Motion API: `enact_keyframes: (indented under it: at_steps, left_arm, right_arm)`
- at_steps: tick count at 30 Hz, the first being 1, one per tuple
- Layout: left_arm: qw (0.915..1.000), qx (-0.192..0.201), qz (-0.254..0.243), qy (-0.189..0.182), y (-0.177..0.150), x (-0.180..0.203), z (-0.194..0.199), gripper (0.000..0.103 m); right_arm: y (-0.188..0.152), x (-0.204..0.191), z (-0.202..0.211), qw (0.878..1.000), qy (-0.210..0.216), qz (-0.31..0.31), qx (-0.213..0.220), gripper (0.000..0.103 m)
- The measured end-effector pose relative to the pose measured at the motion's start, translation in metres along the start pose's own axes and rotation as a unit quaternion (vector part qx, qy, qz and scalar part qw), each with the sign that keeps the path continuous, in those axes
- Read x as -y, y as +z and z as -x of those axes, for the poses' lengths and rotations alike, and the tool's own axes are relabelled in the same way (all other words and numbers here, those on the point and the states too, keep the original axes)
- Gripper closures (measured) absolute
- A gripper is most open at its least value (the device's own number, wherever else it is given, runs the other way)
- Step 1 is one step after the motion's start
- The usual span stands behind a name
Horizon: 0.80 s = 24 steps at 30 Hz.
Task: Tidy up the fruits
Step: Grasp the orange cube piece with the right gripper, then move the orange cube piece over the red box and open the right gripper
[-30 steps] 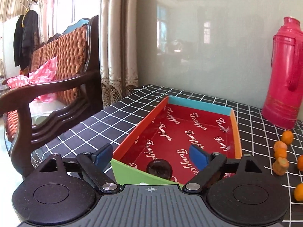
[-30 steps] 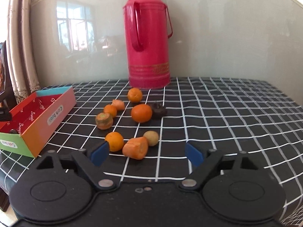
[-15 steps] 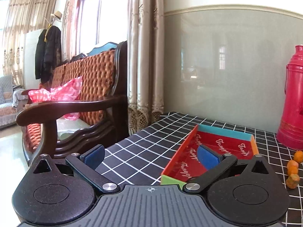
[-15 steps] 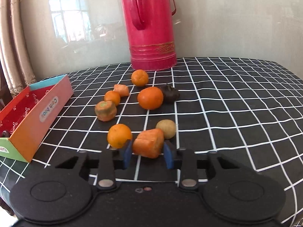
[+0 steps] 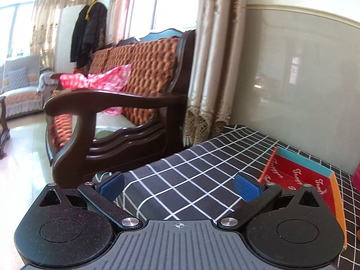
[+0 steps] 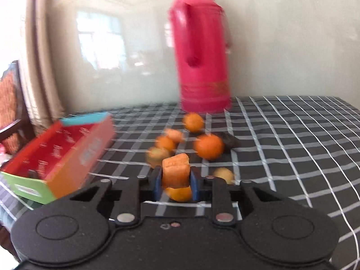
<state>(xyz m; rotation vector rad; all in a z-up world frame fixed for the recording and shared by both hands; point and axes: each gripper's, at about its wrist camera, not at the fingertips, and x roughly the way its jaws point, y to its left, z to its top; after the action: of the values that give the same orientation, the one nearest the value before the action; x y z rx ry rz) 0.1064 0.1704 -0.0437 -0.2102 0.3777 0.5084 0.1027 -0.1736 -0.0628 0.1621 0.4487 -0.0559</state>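
Between the blue pads (image 6: 194,185) of the right gripper (image 6: 175,185) sits an orange chunk (image 6: 176,171). The jaws have just been closing, and now the pads press on both sides of the chunk and hold it tight. The chunk looks like it is up off the cloth (image 6: 292,148), but the picture is blurry, so that is hard to tell. Right under it is a small orange (image 6: 179,193) on the cloth. Just to the right lies a little yellow ball (image 6: 223,175). A bit farther back are more fruits: a brownish one (image 6: 157,155), another small orange (image 6: 165,142), a second chunk (image 6: 174,135), a big orange (image 6: 208,146) and a dark fruit (image 6: 228,140) touching it. One more orange (image 6: 193,122) sits near the foot of the red flask (image 6: 202,63), which stands at the back by the wall. To the left is the box (image 6: 74,157), red inside, with one dark fruit (image 6: 33,173) at its near end.

In the left wrist view, the left gripper (image 5: 178,185) has its jaws wide apart, and there is nothing between them. Under it is only the checked cloth (image 5: 191,180). The same box (image 5: 315,180) lies off to the right, behind the right finger. Past the table edge stands a wooden sofa (image 5: 126,103) with a pink bag (image 5: 101,78) on it. Curtains (image 5: 216,56) hang beside it, and a dark coat (image 5: 87,31) hangs farther back.
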Motion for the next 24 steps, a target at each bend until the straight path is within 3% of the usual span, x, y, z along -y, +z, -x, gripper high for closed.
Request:
enact_keyframes:
  at_steps: [3,7,11,18,24]
  left_arm:
    - [0.9998,-0.005,0.014,0.013,0.000,-0.011,-0.004,0.000]
    - [0.9989,-0.010,0.027,0.037,-0.001,-0.028,-0.009,0.000]
    - [0.9980,-0.013,0.036,0.050,0.000,-0.042,-0.013,0.000]
    - [0.9973,-0.012,0.047,0.055,0.000,-0.057,-0.015,0.000]
    - [0.9979,-0.010,0.044,0.046,0.001,-0.052,-0.013,0.000]
  right_arm:
    - [0.014,-0.023,-0.004,0.998,0.062,0.000,-0.002,0.085]
    - [0.023,-0.072,-0.013,0.991,0.121,0.051,-0.002,0.085]
    - [0.017,-0.116,-0.027,0.982,0.157,0.097,-0.027,0.085]
    - [0.008,-0.150,-0.046,0.978,0.157,0.122,-0.062,0.084]
    - [0.013,-0.139,-0.034,0.981,0.159,0.105,-0.048,0.071]
